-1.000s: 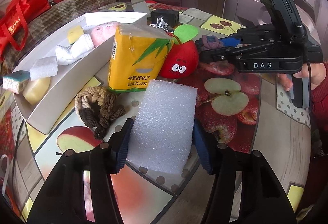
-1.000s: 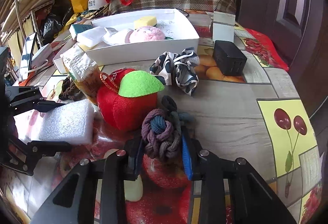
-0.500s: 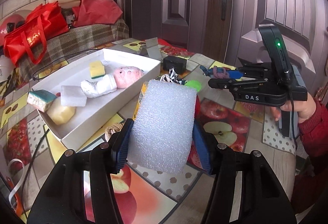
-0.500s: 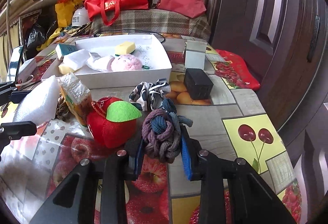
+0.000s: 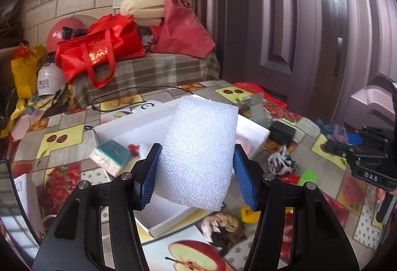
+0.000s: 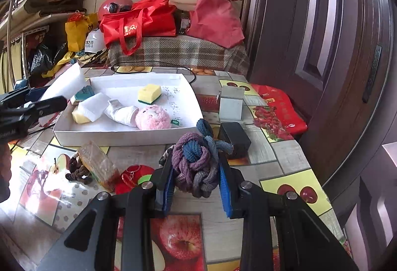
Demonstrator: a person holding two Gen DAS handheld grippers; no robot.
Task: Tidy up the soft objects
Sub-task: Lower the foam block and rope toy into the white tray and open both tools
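With the left claw (image 5: 196, 180) clamped on the foam block (image 5: 198, 154) above the white tray (image 6: 124, 133) and the right claw (image 6: 196, 188) gripping the rope knot (image 6: 196, 164) short of it, each wanted lowering over bare tray floor before release.

White foam block (image 5: 198, 152) and knotted rope ball (image 6: 196, 165) — both held aloft.

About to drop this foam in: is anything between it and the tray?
Nothing visible blocks it. The left gripper holds the foam block above the near end of the white tray. That end already holds a teal sponge and a white pad; bare floor shows toward the far side.
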